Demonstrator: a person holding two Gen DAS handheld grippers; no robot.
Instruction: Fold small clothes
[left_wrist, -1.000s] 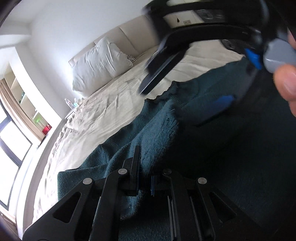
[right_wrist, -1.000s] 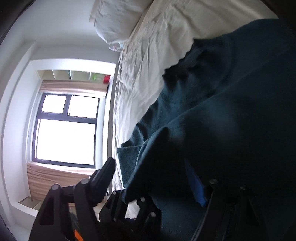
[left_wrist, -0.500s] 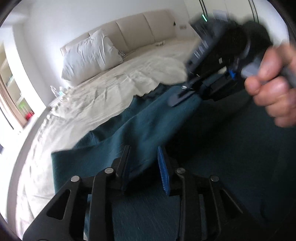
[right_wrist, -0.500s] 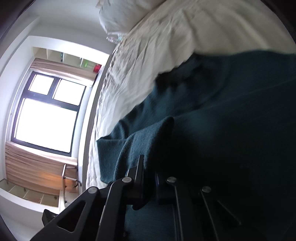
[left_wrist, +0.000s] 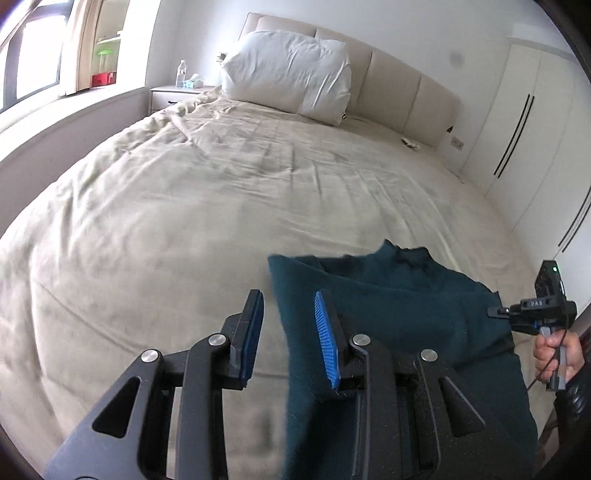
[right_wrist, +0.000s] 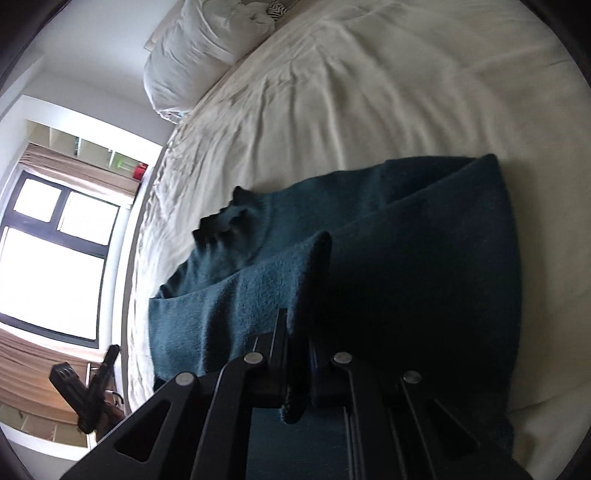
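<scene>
A dark teal knit sweater (left_wrist: 399, 306) lies on the beige bed near its front edge, partly folded over itself. My left gripper (left_wrist: 288, 325) is open and empty above the sweater's left edge, its blue pads (left_wrist: 327, 343) apart. My right gripper (right_wrist: 297, 350) is shut on a fold of the sweater (right_wrist: 258, 295), which rises between its fingers. The right gripper also shows in the left wrist view (left_wrist: 532, 312), held by a hand at the far right beyond the sweater.
The beige bedspread (left_wrist: 184, 206) stretches to a white pillow (left_wrist: 291, 77) and padded headboard. A nightstand (left_wrist: 173, 94) with a water bottle stands at the back left by the window. White wardrobe doors (left_wrist: 535, 147) are on the right.
My left gripper has let go of the sweater, opened, and pulled back and up to the left. My right gripper stays shut on the sweater fold and has shifted to the right.
</scene>
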